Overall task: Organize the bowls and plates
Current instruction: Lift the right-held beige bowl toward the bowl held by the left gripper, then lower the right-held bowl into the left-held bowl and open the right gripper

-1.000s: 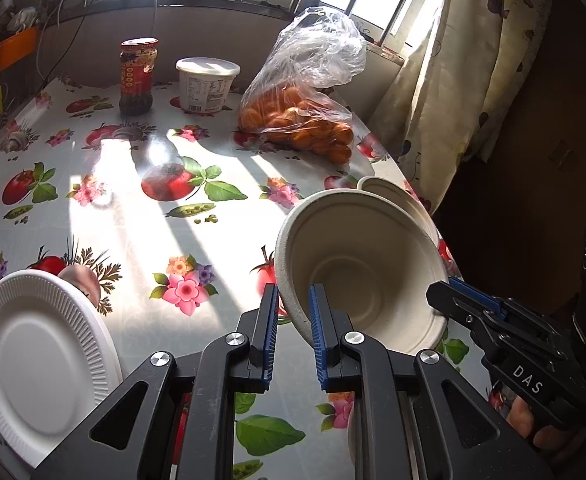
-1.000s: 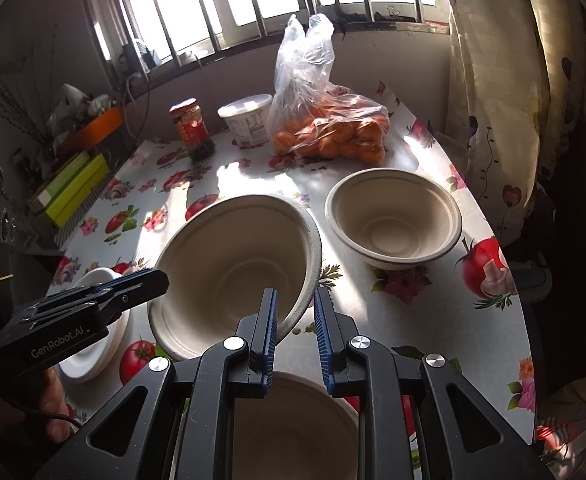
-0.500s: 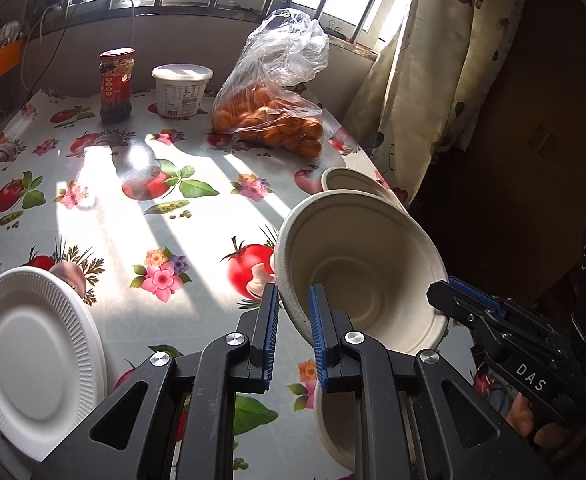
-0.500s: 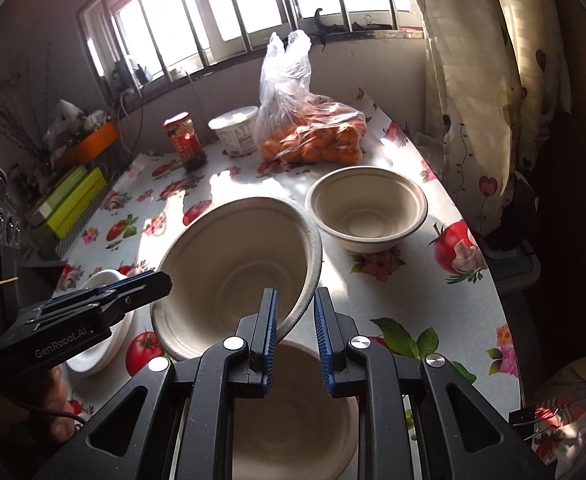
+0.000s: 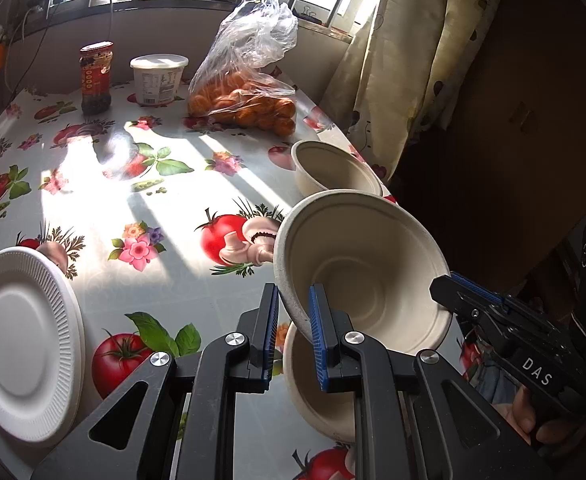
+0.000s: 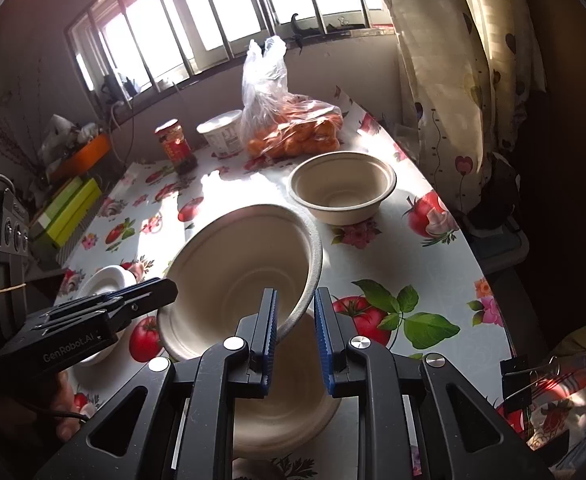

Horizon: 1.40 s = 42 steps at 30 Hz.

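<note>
Both my pairs of fingers pinch one beige paper bowl (image 5: 367, 264) by opposite edges of its rim: my left gripper (image 5: 294, 322) nearly closed on one edge, my right gripper (image 6: 296, 322) on the other. It hangs tilted above a second bowl (image 6: 293, 396) on the flowered tablecloth (image 5: 165, 208). A third bowl (image 6: 343, 186) sits farther off; white paper plates (image 5: 21, 340) lie at the left.

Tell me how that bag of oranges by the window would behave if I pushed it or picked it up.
The bag of oranges is probably heavy for its size, since it is packed with fruit. The thin clear plastic looks floppy, so it would likely sag and shift when lifted. Pushed, it might slump or drag along the tablecloth rather than slide neatly.
</note>
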Available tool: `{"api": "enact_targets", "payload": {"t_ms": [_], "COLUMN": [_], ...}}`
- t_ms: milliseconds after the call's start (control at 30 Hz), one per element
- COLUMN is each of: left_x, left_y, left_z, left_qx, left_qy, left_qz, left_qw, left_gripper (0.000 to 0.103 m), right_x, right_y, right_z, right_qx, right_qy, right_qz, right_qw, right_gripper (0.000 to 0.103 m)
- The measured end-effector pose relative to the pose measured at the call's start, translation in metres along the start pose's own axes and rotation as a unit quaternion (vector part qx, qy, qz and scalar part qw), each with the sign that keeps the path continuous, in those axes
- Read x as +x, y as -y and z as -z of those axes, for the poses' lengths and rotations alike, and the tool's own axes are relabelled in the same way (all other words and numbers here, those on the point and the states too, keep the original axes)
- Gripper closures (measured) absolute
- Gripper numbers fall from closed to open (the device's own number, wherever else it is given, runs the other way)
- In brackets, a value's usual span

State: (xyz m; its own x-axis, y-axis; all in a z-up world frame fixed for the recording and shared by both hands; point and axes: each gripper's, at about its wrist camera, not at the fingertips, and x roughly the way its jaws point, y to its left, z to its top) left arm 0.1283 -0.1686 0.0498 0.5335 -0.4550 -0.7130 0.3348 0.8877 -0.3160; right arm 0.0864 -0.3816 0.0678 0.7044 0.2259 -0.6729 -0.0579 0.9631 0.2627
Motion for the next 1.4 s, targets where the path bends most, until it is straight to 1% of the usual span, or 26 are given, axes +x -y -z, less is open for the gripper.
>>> {"api": "enact_targets", "payload": {"t_ms": [667, 933, 1167, 1400], "left_x": [-0.005, -0.001, 0.001, 0.006], "left_y": [0.011, 0.013, 0.016, 0.015], "left_z": [0.03, 0.04, 0.044, 0.045], "left_qx": [0.019, 0.022, 0.026, 0.024], "left_qy": [-0.022, -0.035, -0.037, -0.045], "left_qz": [0.006, 0.0, -0.01, -0.011], "left_qw": [0.9996, 0.9992, 0.9989, 0.9987], "left_gripper": [0.086, 0.086, 0.086, 0.086], "right_x": [-0.021, -0.017, -0.012, -0.007], "right_y": [0.004, 0.007, 0.007, 0.009], "right_z": [0.04, 0.055, 0.059, 0.062], "right_qx": [0.029, 0.038, 0.032, 0.032], "right_qy": [-0.003, -0.016, -0.023, -0.03], "right_qz": [0.005, 0.008, 0.014, 0.018], "right_qw": [1.0, 0.999, 0.999, 0.999], "right_gripper": [0.084, 0.083, 0.082, 0.082]}}
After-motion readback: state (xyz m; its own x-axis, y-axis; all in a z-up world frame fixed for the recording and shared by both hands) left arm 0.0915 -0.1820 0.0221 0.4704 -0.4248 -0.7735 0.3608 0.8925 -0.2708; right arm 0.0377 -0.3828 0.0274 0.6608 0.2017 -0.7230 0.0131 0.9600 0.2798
